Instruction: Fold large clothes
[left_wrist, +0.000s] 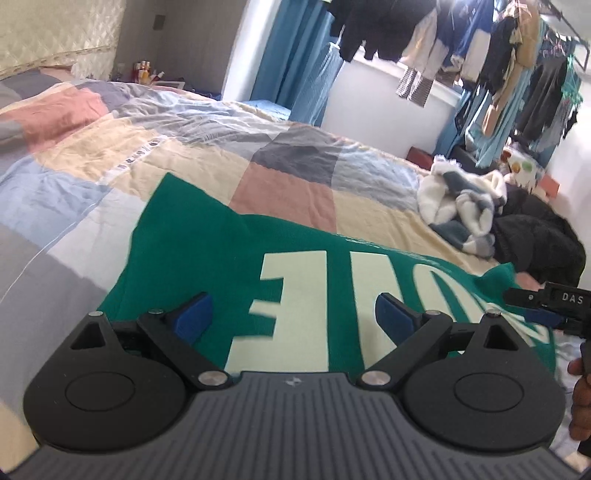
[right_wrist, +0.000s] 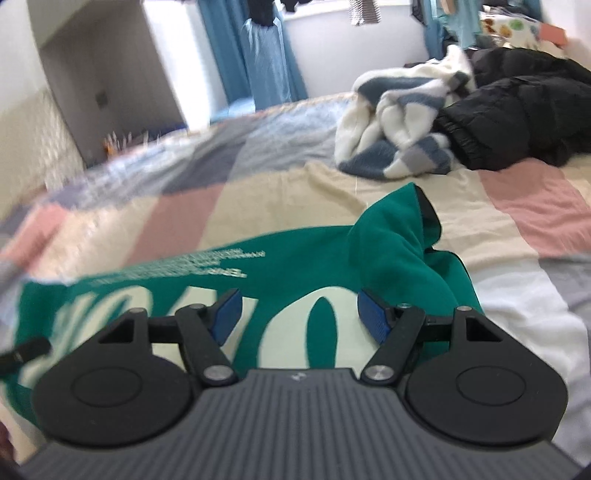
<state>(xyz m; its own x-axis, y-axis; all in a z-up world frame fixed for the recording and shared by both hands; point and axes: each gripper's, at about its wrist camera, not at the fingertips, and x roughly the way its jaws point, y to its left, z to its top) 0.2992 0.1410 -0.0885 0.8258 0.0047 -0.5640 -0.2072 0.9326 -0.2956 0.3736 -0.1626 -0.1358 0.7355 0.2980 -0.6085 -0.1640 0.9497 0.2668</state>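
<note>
A: Where is the garment?

B: The green sweatshirt (left_wrist: 207, 240) lies spread on the patchwork bedcover (left_wrist: 122, 147), right under and ahead of both grippers. Big cream letters (left_wrist: 291, 306) run across its front, and in the right wrist view a band of small cream print (right_wrist: 177, 264) sits beyond them.

A: And its hood?

B: In the right wrist view the hood (right_wrist: 399, 229) is bunched up just ahead of the right gripper (right_wrist: 299, 314), a little toward its right finger, with a dark lining showing at the edge.

A: What are the grippers doing?

B: The left gripper (left_wrist: 291, 314) hangs over the lettering with its blue pads (left_wrist: 194, 314) wide apart, nothing pinched between them. The right gripper has its jaws apart as well; cloth shows in the gap below, but the pads press on nothing.

A: Can either camera see the other tool?

B: Yes. At the right edge of the left wrist view, the right gripper's black finger pokes in over the sweatshirt's far end, and part of a hand (left_wrist: 581, 402) shows below it.

A: What lies farther out?

B: Ahead and to the right of both grippers sits a crumpled white and blue fleece (right_wrist: 399, 125), touching a black jacket (right_wrist: 517, 114). Beyond the bed hang blue curtains (left_wrist: 291, 55) and a rail of hanging clothes (left_wrist: 517, 66).
</note>
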